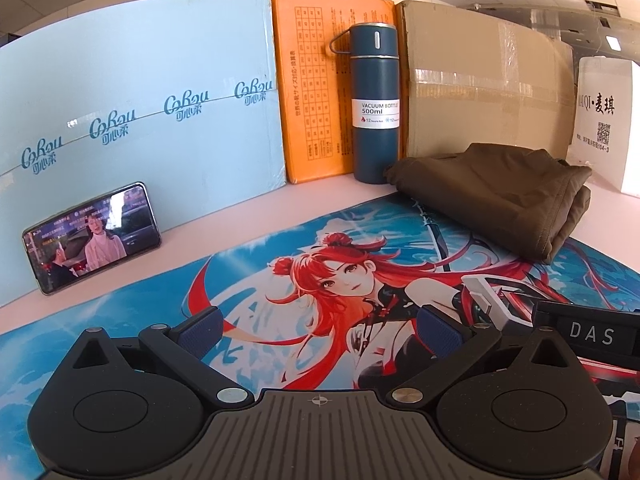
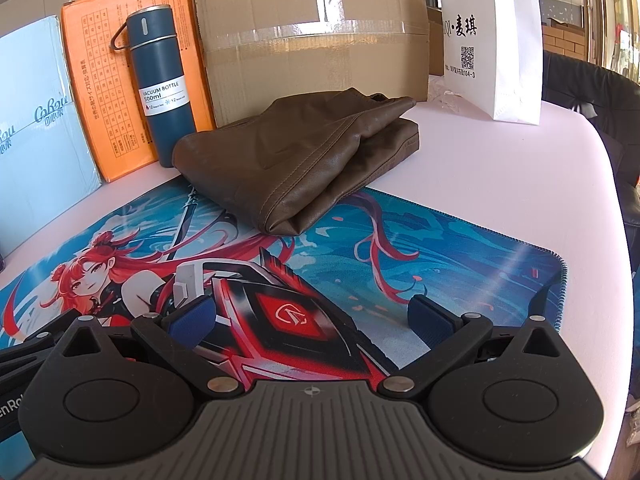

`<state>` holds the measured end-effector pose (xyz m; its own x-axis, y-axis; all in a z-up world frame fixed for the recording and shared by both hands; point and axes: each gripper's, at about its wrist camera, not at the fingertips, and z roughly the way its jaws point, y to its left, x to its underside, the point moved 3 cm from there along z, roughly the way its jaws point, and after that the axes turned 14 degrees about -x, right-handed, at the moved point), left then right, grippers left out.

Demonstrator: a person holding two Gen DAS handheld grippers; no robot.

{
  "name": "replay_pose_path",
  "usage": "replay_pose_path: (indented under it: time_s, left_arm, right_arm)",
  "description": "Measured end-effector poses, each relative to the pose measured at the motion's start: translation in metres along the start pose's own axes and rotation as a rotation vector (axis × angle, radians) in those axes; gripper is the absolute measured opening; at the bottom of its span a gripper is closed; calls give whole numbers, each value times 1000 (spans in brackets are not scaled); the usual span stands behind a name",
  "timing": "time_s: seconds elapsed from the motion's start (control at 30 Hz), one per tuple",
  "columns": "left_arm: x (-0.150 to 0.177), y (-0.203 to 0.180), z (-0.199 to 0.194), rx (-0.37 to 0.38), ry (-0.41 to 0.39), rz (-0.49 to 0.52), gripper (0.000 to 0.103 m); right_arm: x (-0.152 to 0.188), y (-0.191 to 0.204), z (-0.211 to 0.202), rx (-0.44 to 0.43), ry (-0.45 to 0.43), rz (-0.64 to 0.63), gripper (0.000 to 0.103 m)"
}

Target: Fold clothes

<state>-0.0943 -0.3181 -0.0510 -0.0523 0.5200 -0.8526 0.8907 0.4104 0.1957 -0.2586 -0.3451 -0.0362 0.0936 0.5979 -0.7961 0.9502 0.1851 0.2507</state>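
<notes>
Two sets of tongs are held low over the printed mat (image 2: 420,240), side by side, and both are spread wide with nothing between their blue pads. The left tongs (image 1: 318,326) are seen above the red-haired figure on the mat, and the right tongs (image 2: 312,316) above the red emblem; part of the right tool's body is visible just beside the left one, at the right edge of the left view. Since neither pair touches cloth, both appear to be parked at rest, clear of the garment.

Ahead of both tongs, well apart from them, the brown garment (image 2: 304,152) is found lying at the far edge of the mat, partly on the mat and partly on the pale bench (image 2: 500,184). It has been doubled over into a compact bundle, with stitched seams on top and a folded edge turned toward the tongs. By its look, the folding is judged to be done or nearly so, and the bundle seems to have been set back to leave the mat free as working space.

Beyond the garment, a blue vacuum bottle (image 1: 374,100) is stood upright just beside it, to the left. Behind these, a pale blue carton (image 1: 140,92), an orange box (image 1: 312,92) and a taped cardboard box (image 2: 312,36) are lined up as a back wall. A phone (image 1: 92,236) is leant against the blue carton, far left, and a white paper bag (image 2: 492,44) is stood far right. Part of a person is seen behind the boxes.
</notes>
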Motion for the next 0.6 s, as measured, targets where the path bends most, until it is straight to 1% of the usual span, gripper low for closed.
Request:
replay_pose_path:
  time_s: [0.6]
  left_arm:
    - [1,1,6,-16,34,1,103]
  right_arm:
    - [0,0,0,0,0,0,103]
